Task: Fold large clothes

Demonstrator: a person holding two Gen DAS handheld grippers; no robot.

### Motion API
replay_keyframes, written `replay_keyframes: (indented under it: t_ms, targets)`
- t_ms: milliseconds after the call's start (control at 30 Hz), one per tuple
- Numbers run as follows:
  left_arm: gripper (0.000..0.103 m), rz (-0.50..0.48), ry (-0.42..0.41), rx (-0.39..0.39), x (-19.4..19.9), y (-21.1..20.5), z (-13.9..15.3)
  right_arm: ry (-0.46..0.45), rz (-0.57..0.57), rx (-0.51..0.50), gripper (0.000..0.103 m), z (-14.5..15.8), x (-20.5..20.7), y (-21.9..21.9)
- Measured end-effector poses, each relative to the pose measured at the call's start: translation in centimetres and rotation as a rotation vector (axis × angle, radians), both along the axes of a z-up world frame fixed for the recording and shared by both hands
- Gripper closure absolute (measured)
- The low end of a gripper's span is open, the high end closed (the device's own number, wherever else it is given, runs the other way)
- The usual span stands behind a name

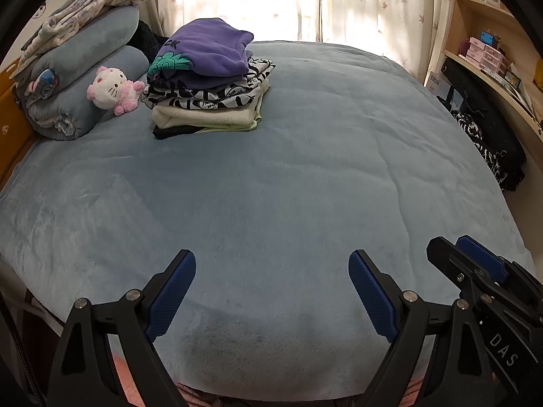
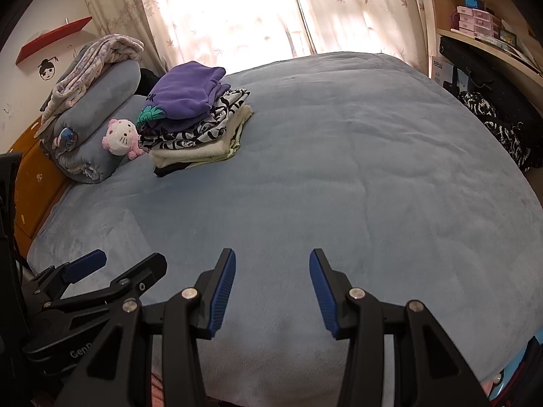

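A neat pile of folded clothes, purple top uppermost, sits far left on the bed; my left gripper and right gripper gape empty; lowest dark garment barely shows

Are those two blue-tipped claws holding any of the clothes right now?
No. The left gripper and right gripper are both open over the bare blue blanket, nothing between their jaws. The folded clothes sit stacked farther away.

Grey-blue bedcover, purple top on black-and-white patterned garment, pink-white plush cat, blue-padded tools
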State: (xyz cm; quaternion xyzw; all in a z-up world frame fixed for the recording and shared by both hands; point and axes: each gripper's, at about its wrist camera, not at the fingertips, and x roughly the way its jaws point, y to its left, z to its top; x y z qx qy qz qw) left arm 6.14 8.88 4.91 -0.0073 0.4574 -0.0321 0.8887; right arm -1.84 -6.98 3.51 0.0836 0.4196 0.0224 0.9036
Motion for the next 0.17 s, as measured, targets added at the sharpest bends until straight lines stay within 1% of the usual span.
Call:
replay_keyframes:
  t_ms: [167]
  targets:
    - [0.013,0.002,0.007,0.0,0.03,0.25,-0.22,0.005,0.004,-0.003,0.057,-0.32,0.09,0.29]
